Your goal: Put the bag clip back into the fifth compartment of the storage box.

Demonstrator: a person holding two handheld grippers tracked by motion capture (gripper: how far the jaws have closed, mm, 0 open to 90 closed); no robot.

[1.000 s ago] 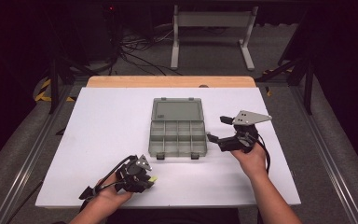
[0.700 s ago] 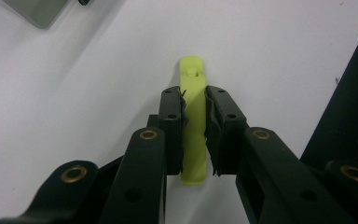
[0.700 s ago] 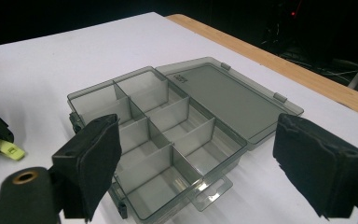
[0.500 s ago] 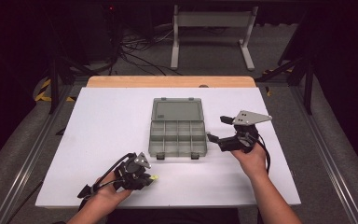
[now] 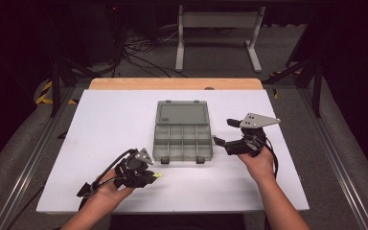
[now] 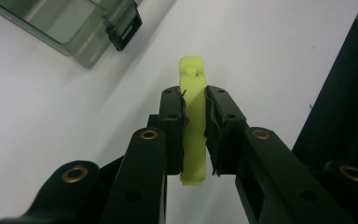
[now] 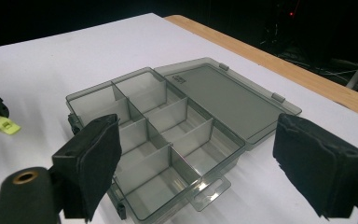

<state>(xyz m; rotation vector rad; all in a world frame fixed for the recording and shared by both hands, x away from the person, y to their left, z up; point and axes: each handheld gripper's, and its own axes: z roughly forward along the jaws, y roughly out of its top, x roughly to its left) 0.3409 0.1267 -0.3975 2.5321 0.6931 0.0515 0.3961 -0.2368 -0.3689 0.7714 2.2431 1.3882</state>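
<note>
Two grippers differ: the left gripper (image 6: 195,135), barely shifted since a second ago, stays clamped on a yellow-green clip (image 6: 193,116), while the right gripper (image 7: 205,172) waits, jaws apart, beside the open organizer box (image 5: 182,136).

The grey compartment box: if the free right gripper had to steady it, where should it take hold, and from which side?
Probably the box's right side wall, approached from the right, where the right gripper waits open. That thin upright wall suits two jaws, one inside a compartment, one outside; the open lid lies flat behind.
</note>
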